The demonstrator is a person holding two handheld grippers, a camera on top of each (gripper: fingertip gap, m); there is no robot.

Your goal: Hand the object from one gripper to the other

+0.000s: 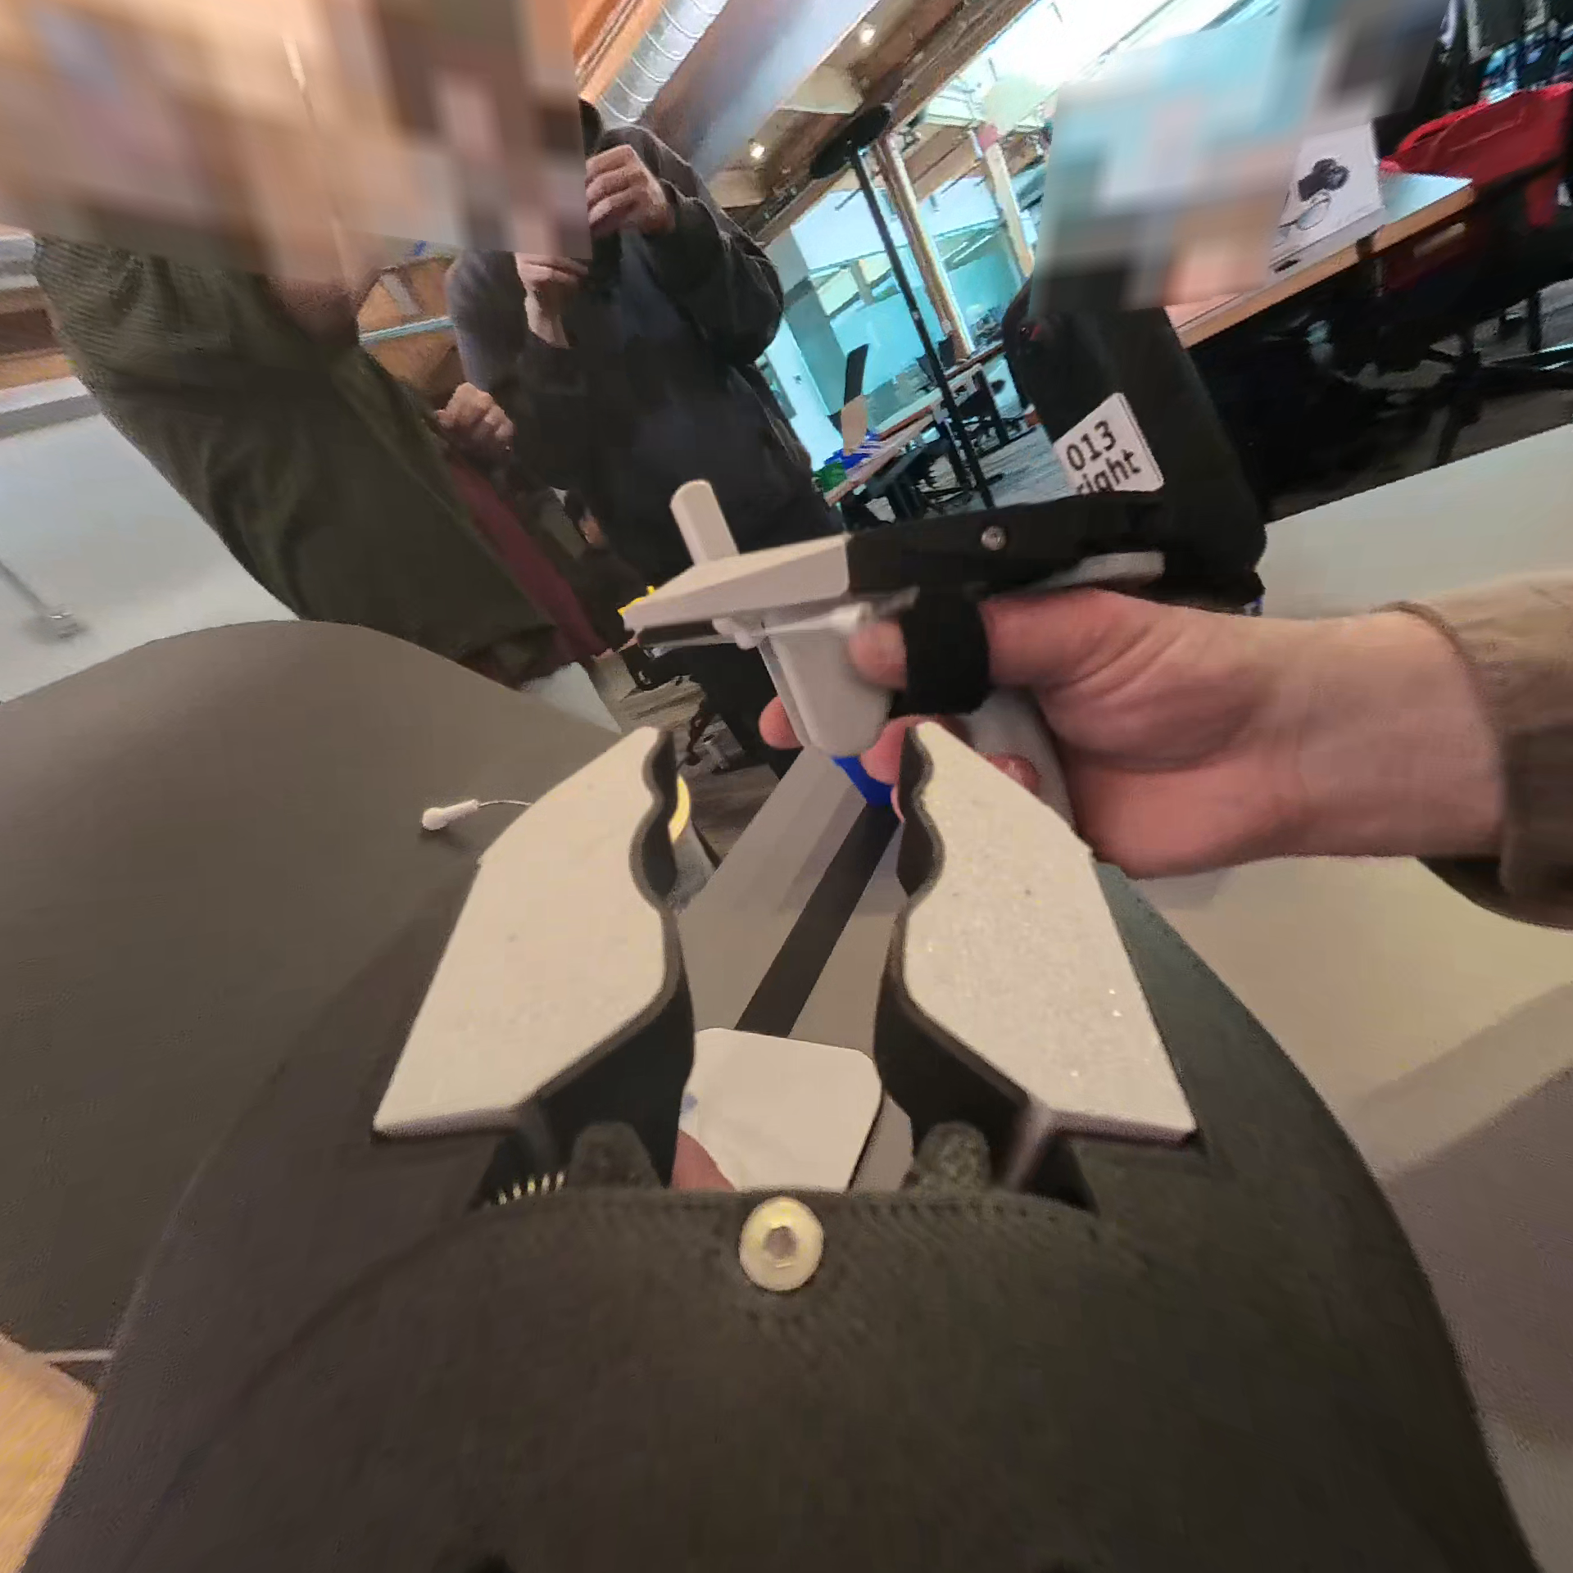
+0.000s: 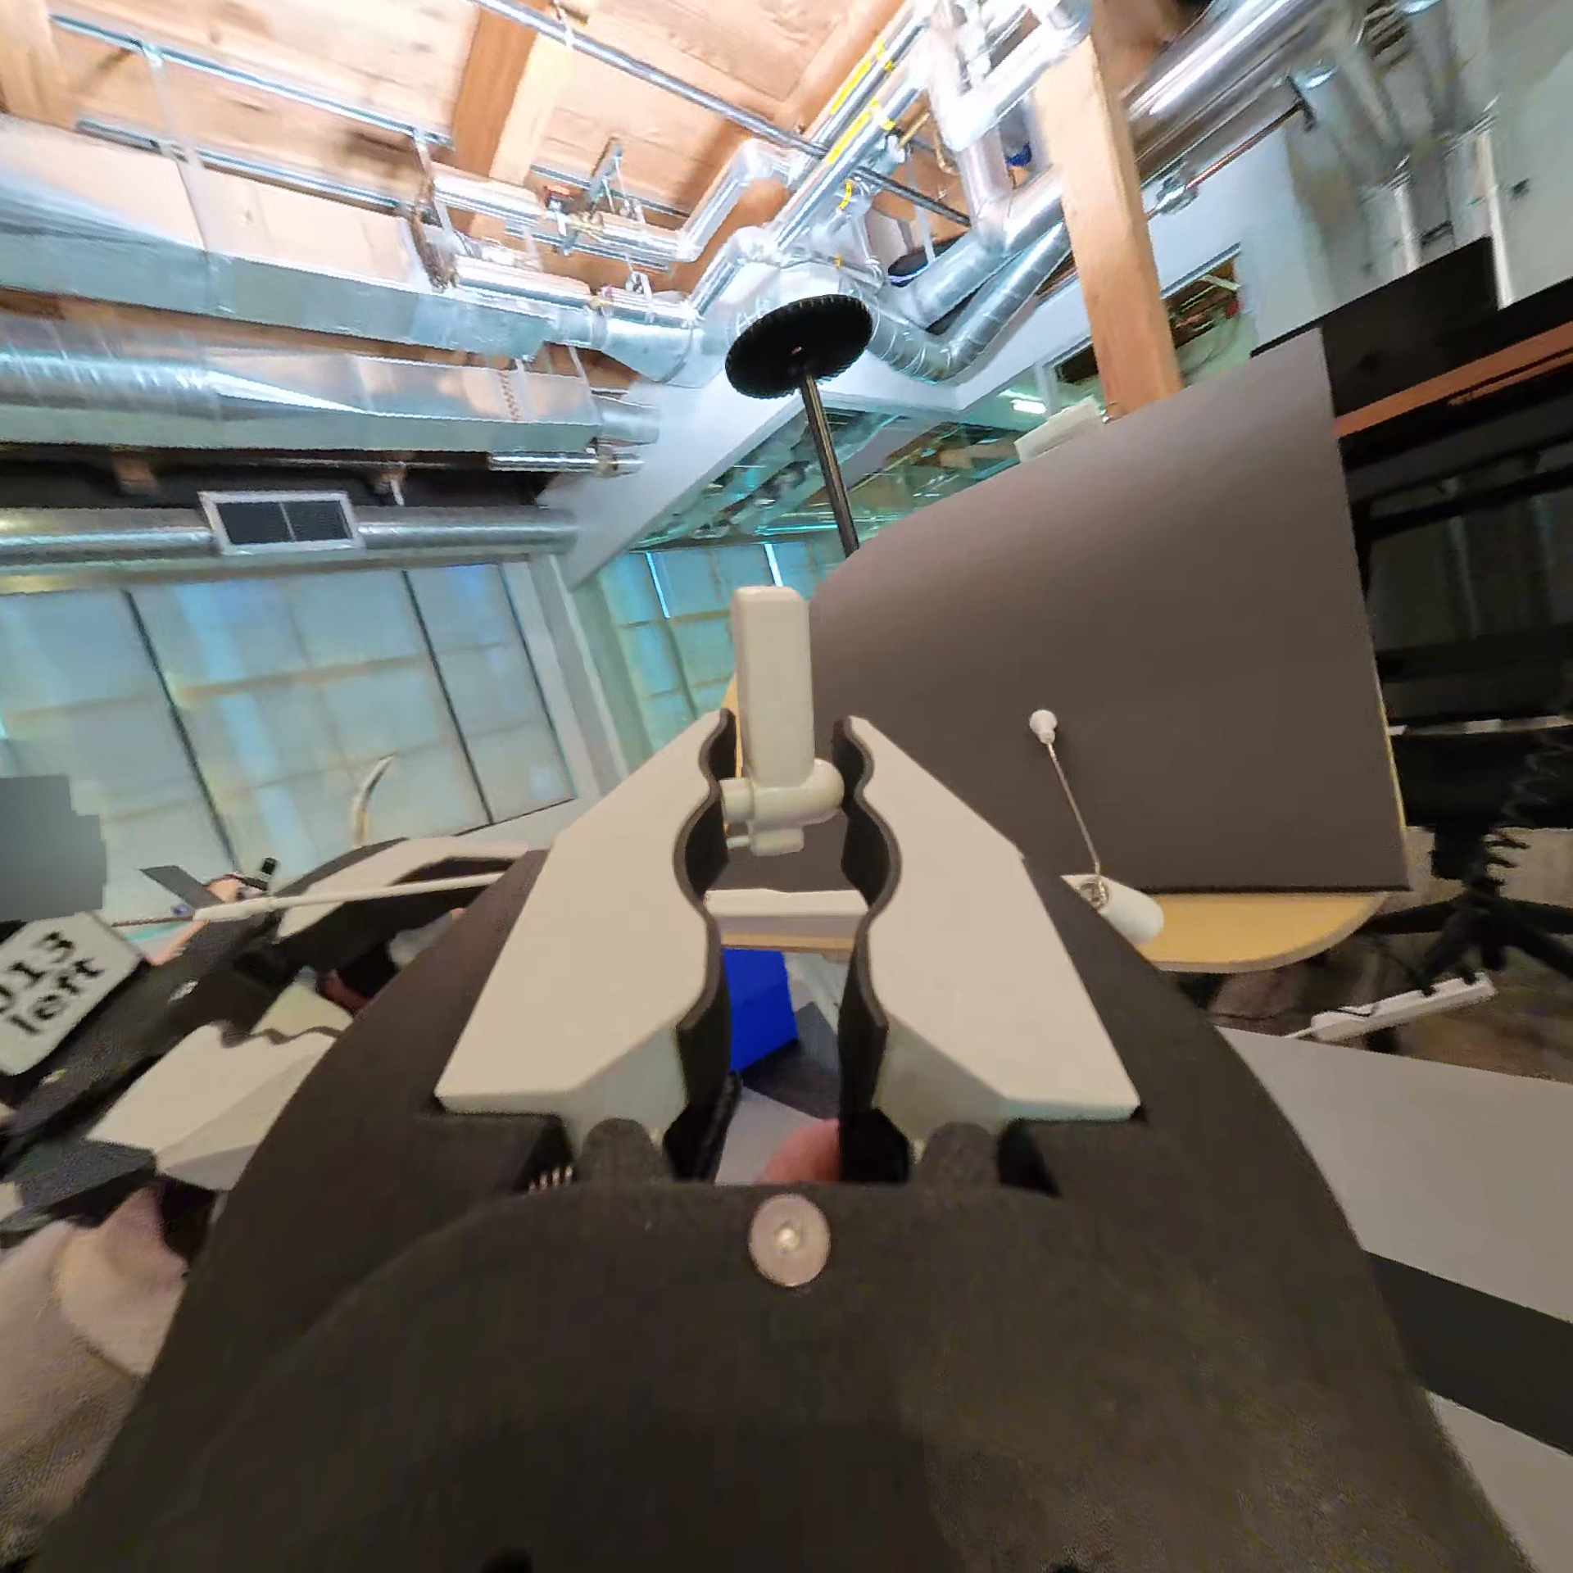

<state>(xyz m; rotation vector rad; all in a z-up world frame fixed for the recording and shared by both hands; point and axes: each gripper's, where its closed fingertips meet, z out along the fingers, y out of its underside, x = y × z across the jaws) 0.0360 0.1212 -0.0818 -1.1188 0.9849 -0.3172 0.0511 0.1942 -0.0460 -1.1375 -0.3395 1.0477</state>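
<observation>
The object [image 2: 768, 681] is a small off-white plastic piece, a flat bar on a short cross pin. My right gripper [image 2: 781, 739] is shut on its cross pin, and the bar stands up past the fingertips. In the left wrist view the right gripper [image 1: 672, 606] shows side-on in a hand, with the object's bar [image 1: 694, 517] poking up above it. My left gripper [image 1: 785, 757] is open and empty, just below and in front of the right gripper's tips. In the right wrist view the left gripper [image 2: 340, 953] shows low at the left, jaws apart.
A dark grey tabletop [image 1: 213, 851] lies under the grippers, with a small white plug on a wire [image 1: 443, 817]. People [image 1: 638, 340] stand behind it. A black pole with a disc top [image 2: 800, 349] stands beyond. A dark board [image 2: 1106, 681] with a white-tipped wire [image 2: 1043, 723] is to the right.
</observation>
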